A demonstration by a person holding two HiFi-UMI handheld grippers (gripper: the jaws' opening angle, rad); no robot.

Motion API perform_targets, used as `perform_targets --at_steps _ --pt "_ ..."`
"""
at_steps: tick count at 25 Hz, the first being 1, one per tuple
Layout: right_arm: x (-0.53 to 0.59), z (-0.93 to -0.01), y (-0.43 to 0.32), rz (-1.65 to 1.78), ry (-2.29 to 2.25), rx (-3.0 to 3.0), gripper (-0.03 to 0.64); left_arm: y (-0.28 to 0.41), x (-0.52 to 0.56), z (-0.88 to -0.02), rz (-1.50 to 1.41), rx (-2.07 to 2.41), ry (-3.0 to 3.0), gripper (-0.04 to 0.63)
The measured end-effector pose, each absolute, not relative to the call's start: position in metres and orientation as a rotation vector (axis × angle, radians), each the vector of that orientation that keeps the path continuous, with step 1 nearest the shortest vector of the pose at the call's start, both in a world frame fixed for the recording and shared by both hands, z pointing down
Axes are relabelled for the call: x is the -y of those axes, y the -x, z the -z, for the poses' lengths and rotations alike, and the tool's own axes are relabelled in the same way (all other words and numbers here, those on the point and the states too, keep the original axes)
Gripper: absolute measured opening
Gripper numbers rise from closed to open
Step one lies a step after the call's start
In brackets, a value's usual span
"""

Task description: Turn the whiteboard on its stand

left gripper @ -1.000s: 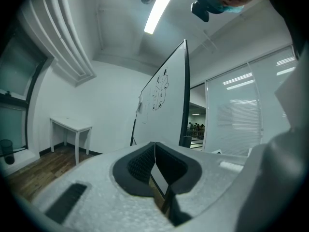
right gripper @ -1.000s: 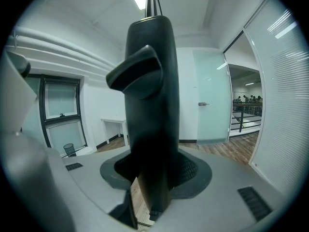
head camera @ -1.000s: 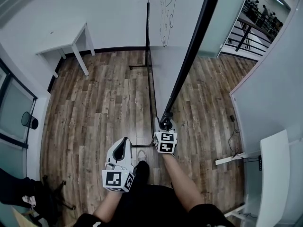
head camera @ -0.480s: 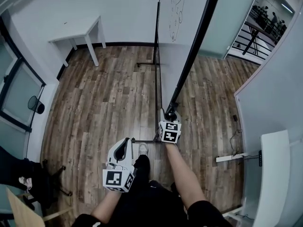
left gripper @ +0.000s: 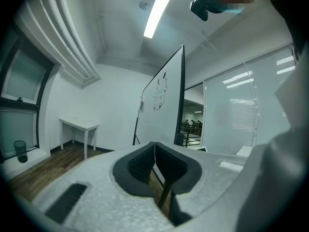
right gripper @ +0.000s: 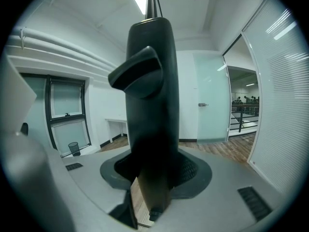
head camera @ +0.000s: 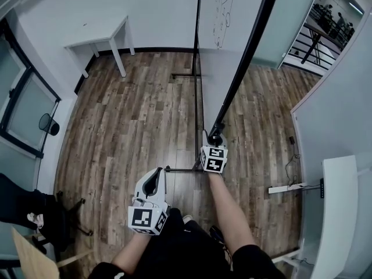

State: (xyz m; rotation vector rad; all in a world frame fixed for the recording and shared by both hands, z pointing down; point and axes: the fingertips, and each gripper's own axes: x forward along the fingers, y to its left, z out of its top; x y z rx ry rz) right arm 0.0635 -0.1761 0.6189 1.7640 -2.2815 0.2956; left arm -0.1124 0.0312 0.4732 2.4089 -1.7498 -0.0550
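Turn step is in hand, as we read it: right tool (head camera: 215,143) is clamped on the black edge frame (right gripper: 149,105) at the near end of the whiteboard (head camera: 224,57). The board is edge-on to us, up on its stand (head camera: 183,75) on the wood floor (head camera: 128,127). Left tool (head camera: 154,174) hangs by our body, jaws together, nothing in them, well apart from the board. Next move, our call: swing the gripped end sideways in an arc, hold the clamp firm, step along with it, and watch the stand foot near our shoes. We can't tell how far round it has to go
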Motion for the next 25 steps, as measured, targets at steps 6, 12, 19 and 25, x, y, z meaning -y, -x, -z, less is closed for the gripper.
perform_targets --at_steps 6,12,19,25 --pt "0.166 -0.617 -0.061 -0.298 -1.763 2.276 0.167 0.117 -0.017 -0.465 0.064 1.676 -2.444 0.018" --pt "0.162 -0.615 -0.062 -0.298 -1.787 2.257 0.167 0.128 -0.005 -0.456 0.087 1.575 -2.486 0.018" --pt "0.156 -0.611 -0.059 -0.297 -1.781 2.259 0.167 0.150 0.001 -0.457 0.094 1.474 -2.518 0.018" --pt "0.146 -0.607 -0.057 -0.295 -1.781 2.260 0.167 0.166 -0.005 -0.456 0.086 1.427 -2.552 0.018"
